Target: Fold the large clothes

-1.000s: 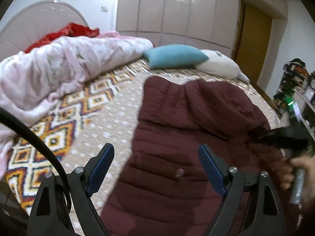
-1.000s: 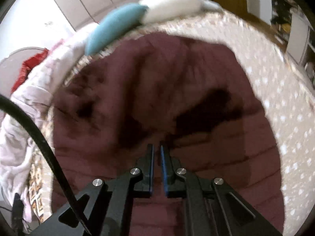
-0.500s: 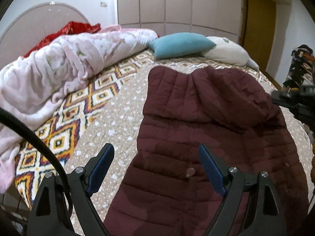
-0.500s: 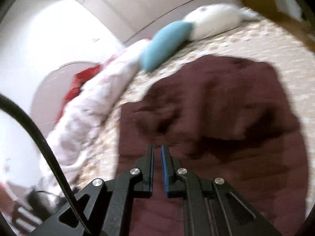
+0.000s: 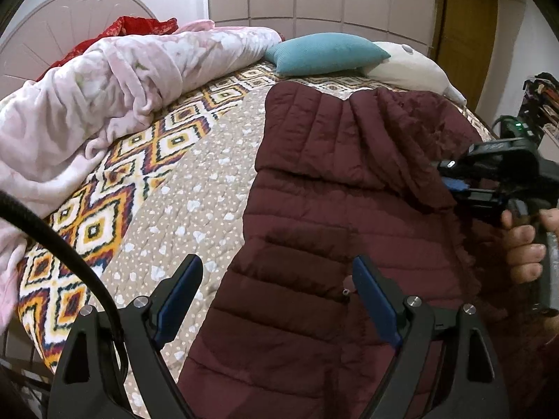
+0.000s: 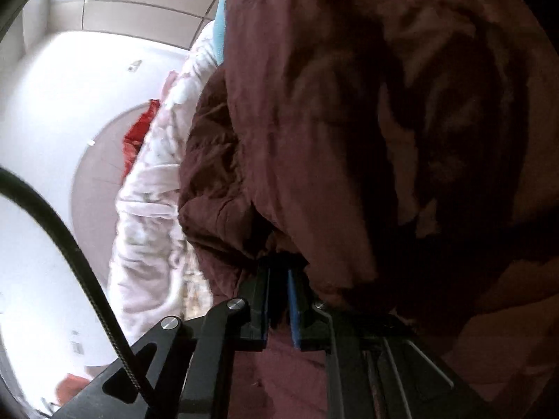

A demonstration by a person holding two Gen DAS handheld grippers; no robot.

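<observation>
A dark maroon quilted jacket (image 5: 332,216) lies spread on the patterned bed cover, its top part folded toward me. My left gripper (image 5: 276,279) is open and empty, hovering over the jacket's lower left part. My right gripper (image 5: 454,185) sits at the jacket's right edge, held by a hand. In the right wrist view my right gripper (image 6: 278,269) is shut on a fold of the jacket (image 6: 349,122), and the lifted fabric fills most of that view.
A crumpled pink blanket (image 5: 115,80) lies along the left of the bed, with a red cloth (image 5: 136,28) behind it. A teal pillow (image 5: 325,52) and a white pillow (image 5: 412,70) rest at the far end. The bed's near edge is at lower left.
My right gripper has moved to the jacket's right edge and taken hold of the fabric, lifting it. My left gripper has stayed open over the jacket's lower part.
</observation>
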